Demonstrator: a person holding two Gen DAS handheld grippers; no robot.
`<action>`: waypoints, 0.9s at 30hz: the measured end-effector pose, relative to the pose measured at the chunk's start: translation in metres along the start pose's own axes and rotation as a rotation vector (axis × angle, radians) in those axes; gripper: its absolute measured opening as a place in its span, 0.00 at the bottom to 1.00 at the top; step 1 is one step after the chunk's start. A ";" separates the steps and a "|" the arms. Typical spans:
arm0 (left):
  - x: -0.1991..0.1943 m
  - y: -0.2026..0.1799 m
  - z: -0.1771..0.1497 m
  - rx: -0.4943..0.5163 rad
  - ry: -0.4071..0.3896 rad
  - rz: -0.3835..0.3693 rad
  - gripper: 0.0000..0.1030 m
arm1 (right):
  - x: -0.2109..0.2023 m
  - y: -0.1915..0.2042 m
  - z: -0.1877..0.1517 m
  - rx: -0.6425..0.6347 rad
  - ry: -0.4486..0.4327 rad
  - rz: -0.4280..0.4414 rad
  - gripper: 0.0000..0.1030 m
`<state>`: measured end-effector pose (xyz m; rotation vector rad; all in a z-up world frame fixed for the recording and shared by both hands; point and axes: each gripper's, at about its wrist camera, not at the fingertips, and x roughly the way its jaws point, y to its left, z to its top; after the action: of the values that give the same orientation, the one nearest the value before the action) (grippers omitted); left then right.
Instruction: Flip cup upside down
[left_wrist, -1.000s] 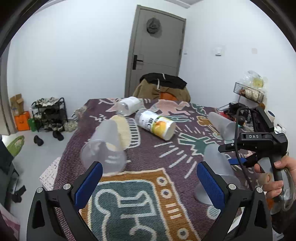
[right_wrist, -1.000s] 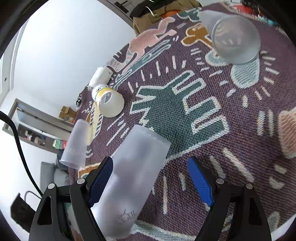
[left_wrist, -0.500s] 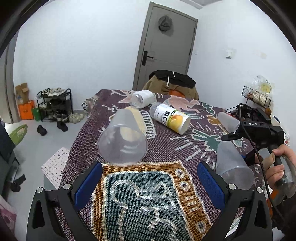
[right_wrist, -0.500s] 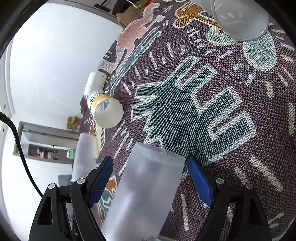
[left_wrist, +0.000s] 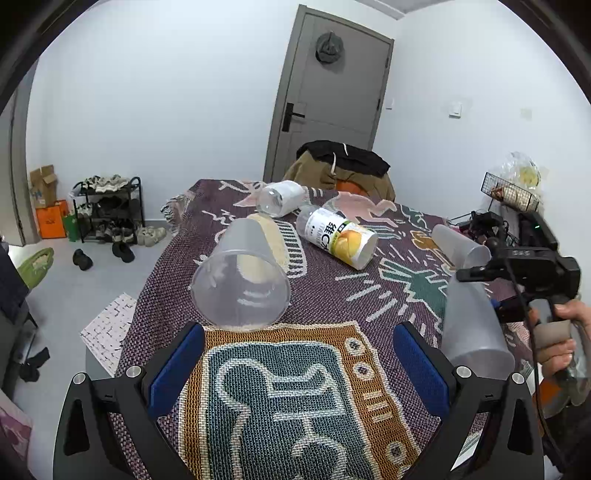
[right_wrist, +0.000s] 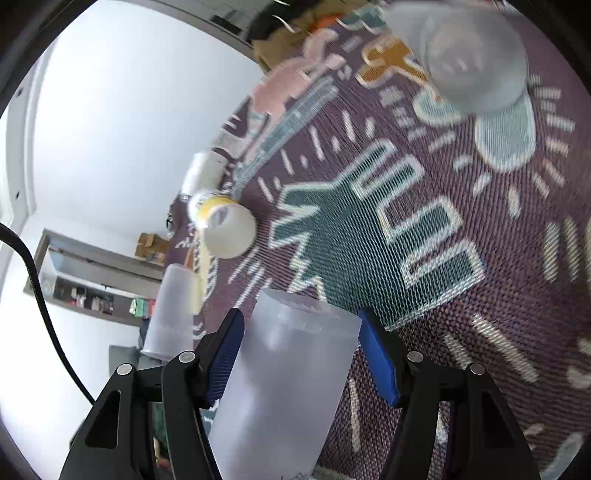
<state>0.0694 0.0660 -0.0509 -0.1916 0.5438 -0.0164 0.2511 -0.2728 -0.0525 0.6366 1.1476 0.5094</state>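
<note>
**Desk:** What does the frame show?

**Photographer:** The right gripper (right_wrist: 301, 354), held in a person's hand (left_wrist: 554, 343), has its blue pads closed on a frosted translucent plastic cup (right_wrist: 288, 387). The cup stands near the right edge of a patterned woven blanket (left_wrist: 280, 398) with its wide mouth down in the left wrist view. Whether the rim touches the fabric cannot be told.

**Desk:** And the other tool?

**Photographer:** The left gripper (left_wrist: 295, 373) hovers low over the blanket with its jaws wide apart, holding nothing. Just ahead of it a second frosted cup (left_wrist: 240, 284) lies on its side, mouth toward the camera. A third frosted cup (right_wrist: 476, 62) lies farther off, and a white bottle with an orange-fruit label (left_wrist: 338, 238) lies between them.

**Desk:** The risk?

**Photographer:** The cup's wall is thin and tapered, so a hard squeeze could buckle it, and a loose one could let it slide out toward the narrow end. If released while tilted on the soft weave, it would likely tip. It also sits close to the edge, so a nudge from the retreating fingers could send it off.
</note>
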 end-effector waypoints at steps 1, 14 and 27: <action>0.000 0.001 0.001 -0.004 0.000 -0.001 0.99 | -0.008 0.005 0.000 -0.028 -0.023 0.000 0.61; -0.005 -0.006 0.005 0.008 -0.013 -0.001 0.99 | -0.092 0.081 -0.028 -0.441 -0.403 -0.172 0.58; -0.006 0.000 0.002 -0.007 -0.019 0.003 0.99 | -0.087 0.123 -0.049 -0.732 -0.545 -0.357 0.58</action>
<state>0.0654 0.0671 -0.0468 -0.1979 0.5255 -0.0100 0.1701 -0.2328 0.0774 -0.0793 0.4751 0.3757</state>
